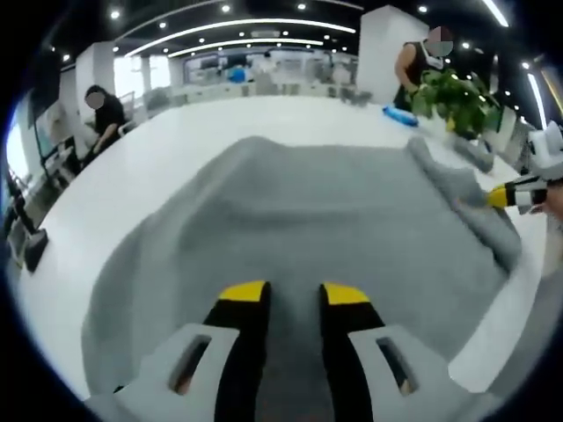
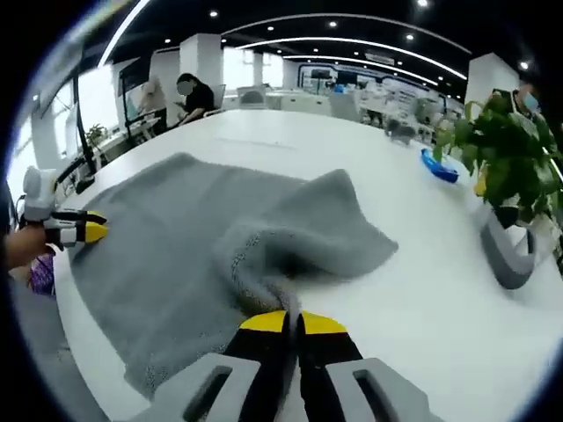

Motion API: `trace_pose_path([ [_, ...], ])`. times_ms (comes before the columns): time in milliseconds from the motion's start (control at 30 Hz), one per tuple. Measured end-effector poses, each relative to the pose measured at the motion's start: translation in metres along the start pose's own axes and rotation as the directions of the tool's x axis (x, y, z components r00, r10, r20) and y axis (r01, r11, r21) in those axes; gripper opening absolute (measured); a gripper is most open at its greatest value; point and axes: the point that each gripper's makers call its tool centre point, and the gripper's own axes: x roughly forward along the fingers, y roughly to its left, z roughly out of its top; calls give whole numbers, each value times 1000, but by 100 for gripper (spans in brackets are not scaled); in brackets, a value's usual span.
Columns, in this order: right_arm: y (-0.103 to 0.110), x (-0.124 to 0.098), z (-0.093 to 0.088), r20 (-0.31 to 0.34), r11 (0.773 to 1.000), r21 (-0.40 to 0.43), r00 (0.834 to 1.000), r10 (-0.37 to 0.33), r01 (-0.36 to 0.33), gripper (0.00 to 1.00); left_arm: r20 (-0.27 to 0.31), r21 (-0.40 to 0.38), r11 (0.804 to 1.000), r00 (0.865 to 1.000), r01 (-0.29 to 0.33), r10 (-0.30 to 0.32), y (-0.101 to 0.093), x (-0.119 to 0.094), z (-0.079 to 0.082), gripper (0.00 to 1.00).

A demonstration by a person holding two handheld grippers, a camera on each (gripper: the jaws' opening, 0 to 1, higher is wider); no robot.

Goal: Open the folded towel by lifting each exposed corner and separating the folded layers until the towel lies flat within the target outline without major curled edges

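The grey towel [image 1: 308, 211] lies spread over the white table [image 1: 176, 149], with soft ridges in it and its right edge bunched up. My left gripper [image 1: 295, 294] hovers low over the towel's near part, jaws apart, nothing between them. My right gripper [image 2: 294, 323] is shut on a raised fold of the towel [image 2: 264, 272], which is pulled up into a hump; a flap [image 2: 339, 233] lies folded over beyond it. In the left gripper view the right gripper [image 1: 500, 196] pinches the towel's right edge. In the right gripper view the left gripper [image 2: 88, 227] sits at the towel's left edge.
A potted plant [image 2: 506, 154] stands at the table's right side, with a blue object [image 2: 440, 165] and a grey object [image 2: 510, 251] close to it. People sit and stand at desks behind. The table's near edge [image 2: 84, 334] runs close under the towel.
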Motion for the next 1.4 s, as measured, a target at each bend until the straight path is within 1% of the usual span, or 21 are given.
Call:
trace_pose_path([
  [100, -25, -10, -8, -3, 998, 13, 998, -58, 58, 0, 0, 2, 1000, 1000, -1, 1, 0, 0, 0, 23],
  [167, -51, -23, -21, -17, 992, 65, 994, -108, 109, 0, 2, 2, 1000, 1000, -1, 1, 0, 0, 0, 23],
  [233, -71, -32, -30, -24, 984, 83, 987, -157, 159, 0, 2, 3, 1000, 1000, -1, 1, 0, 0, 0, 23],
  [333, -88, -39, -40, -38, 975, 98, 980, -194, 197, 0, 4, 3, 1000, 1000, 0, 0, 0, 0, 0, 23],
  [500, -113, -50, -54, -51, 959, 109, 965, -259, 263, 0, 4, 4, 1000, 1000, 0, 0, 0, 0, 0, 23],
  [633, -121, -51, -58, -49, 949, 144, 960, -277, 281, 1, -10, -9, 1000, 1000, 4, -4, 0, 0, 0, 23],
  [733, -123, -50, -58, -42, 943, 178, 960, -279, 281, 5, -31, -84, 996, 999, 26, -29, 0, -1, 3, 23],
  [767, -120, -50, -54, -19, 942, 199, 962, -271, 269, 6, -14, -111, 993, 999, 39, -41, 0, -1, 8, 23],
  [800, -121, -52, -53, -9, 941, 196, 961, -278, 274, 8, 42, -145, 988, 998, 52, -46, 3, -5, 21, 23],
  [833, -123, -52, -50, 2, 940, 193, 958, -286, 281, 9, 113, -163, 985, 993, 49, -31, 12, -10, 39, 23],
  [867, -125, -54, -47, 9, 941, 186, 957, -290, 283, 11, 156, -148, 988, 988, 40, -16, 23, -16, 52, 24],
  [900, -128, -55, -43, 16, 939, 194, 956, -293, 284, 13, 164, -143, 989, 986, 33, -10, 28, -18, 55, 24],
  [933, -129, -55, -41, 26, 937, 202, 955, -294, 283, 15, 163, -127, 992, 986, -13, 34, 49, -22, 63, 25],
  [1067, -129, -59, -34, 46, 934, 207, 951, -305, 290, 15, 164, -125, 988, 980, -91, 111, 104, -21, 79, 29],
  [1100, -128, -60, -33, 51, 935, 206, 951, -305, 289, 15, 162, -125, 987, 980, -97, 117, 109, -21, 80, 30],
  [1133, -127, -60, -32, 53, 935, 206, 951, -305, 288, 15, 143, -127, 986, 982, -106, 124, 121, -16, 78, 30],
  [1167, -126, -60, -32, 55, 936, 205, 951, -304, 287, 15, 128, -128, 986, 984, -110, 127, 126, -13, 76, 30],
  [1267, -125, -60, -32, 54, 940, 188, 952, -300, 286, 13, 77, -132, 985, 989, -113, 124, 136, 2, 65, 28],
  [1333, -127, -59, -30, 59, 938, 203, 953, -297, 280, 11, 39, -121, 986, 992, -111, 117, 136, 8, 56, 27],
  [1367, -126, -60, -30, 61, 938, 205, 953, -297, 280, 10, -2, -91, 990, 994, -106, 107, 133, 16, 47, 26],
  [1400, -126, -61, -29, 63, 937, 207, 952, -299, 281, 10, -10, -87, 990, 994, -108, 107, 132, 19, 44, 26],
])
